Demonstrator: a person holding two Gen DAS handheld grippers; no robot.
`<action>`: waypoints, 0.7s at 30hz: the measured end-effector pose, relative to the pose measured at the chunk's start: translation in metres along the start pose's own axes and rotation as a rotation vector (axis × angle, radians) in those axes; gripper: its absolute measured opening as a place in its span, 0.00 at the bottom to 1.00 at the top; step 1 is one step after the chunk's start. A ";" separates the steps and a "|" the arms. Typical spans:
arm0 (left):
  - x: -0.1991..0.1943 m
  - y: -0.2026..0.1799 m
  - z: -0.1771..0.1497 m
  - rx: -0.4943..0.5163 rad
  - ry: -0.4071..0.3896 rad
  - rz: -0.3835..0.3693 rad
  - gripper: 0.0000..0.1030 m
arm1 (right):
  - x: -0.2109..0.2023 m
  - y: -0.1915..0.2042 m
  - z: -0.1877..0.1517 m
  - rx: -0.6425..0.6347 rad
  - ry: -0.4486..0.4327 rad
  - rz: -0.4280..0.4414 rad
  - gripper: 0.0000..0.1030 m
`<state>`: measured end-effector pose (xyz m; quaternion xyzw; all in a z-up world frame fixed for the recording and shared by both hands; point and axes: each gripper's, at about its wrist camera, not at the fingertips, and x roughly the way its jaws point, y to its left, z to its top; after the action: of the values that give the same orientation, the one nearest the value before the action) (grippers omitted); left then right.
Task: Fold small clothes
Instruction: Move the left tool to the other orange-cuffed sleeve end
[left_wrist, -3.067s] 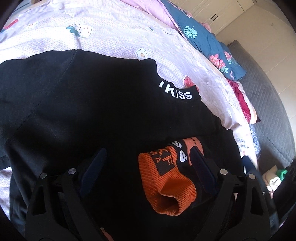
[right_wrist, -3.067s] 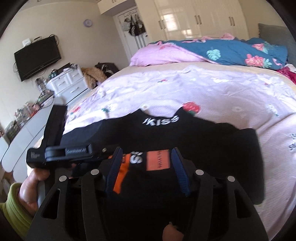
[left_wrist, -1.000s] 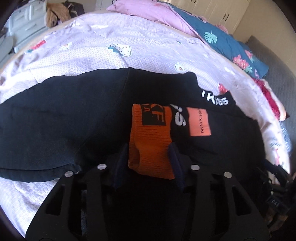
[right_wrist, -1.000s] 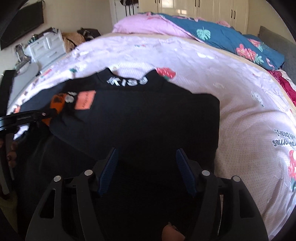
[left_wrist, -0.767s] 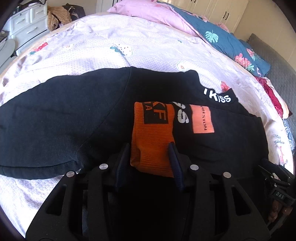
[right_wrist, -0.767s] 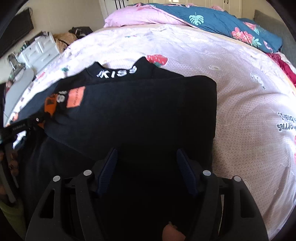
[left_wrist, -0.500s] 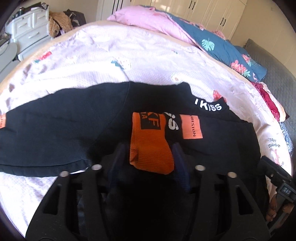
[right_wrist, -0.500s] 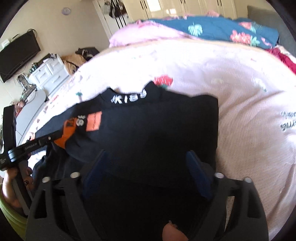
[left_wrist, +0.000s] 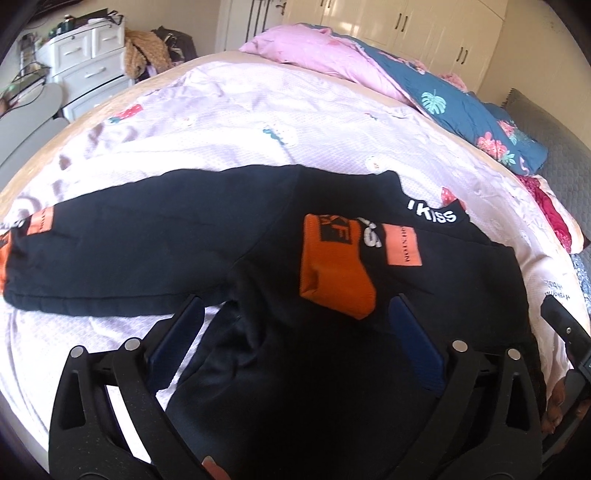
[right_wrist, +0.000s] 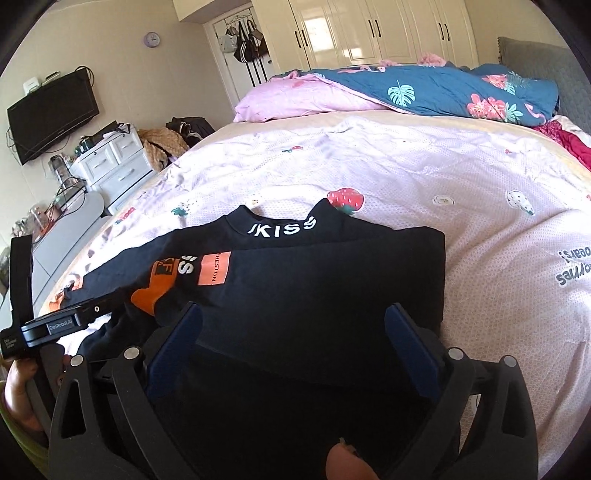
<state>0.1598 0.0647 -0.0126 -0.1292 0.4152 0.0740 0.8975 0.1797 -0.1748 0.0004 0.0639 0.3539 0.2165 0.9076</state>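
A black sweatshirt (left_wrist: 184, 236) with white "KISS" lettering on the collar lies on the bed; it also shows in the right wrist view (right_wrist: 332, 280). One sleeve with an orange cuff (left_wrist: 332, 273) is folded across the body; the cuff shows in the right wrist view (right_wrist: 151, 291). The other sleeve stretches out to the left. My left gripper (left_wrist: 295, 325) is open and empty just behind the cuff. My right gripper (right_wrist: 293, 325) is open and empty above the folded right side.
The bed has a pale pink printed sheet (right_wrist: 406, 166). A pink and blue duvet (right_wrist: 406, 92) is heaped at the far end. White drawers (right_wrist: 114, 162) and a TV (right_wrist: 51, 114) stand left of the bed. Wardrobes (right_wrist: 369, 29) line the far wall.
My left gripper has let go of the orange cuff, opened and drawn back; the sleeve stays folded on the body. My right gripper has opened wider and lifted back.
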 end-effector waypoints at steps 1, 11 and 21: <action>0.000 0.002 -0.001 -0.003 0.000 0.006 0.91 | 0.000 0.001 0.000 -0.002 -0.002 -0.003 0.96; -0.014 0.032 0.001 -0.082 -0.043 0.096 0.91 | -0.001 0.038 -0.005 -0.095 -0.025 -0.012 0.96; -0.023 0.058 0.008 -0.143 -0.071 0.127 0.91 | 0.008 0.087 -0.005 -0.173 -0.008 0.018 0.96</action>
<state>0.1367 0.1215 0.0001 -0.1636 0.3843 0.1649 0.8935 0.1516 -0.0930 0.0152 -0.0106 0.3297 0.2542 0.9092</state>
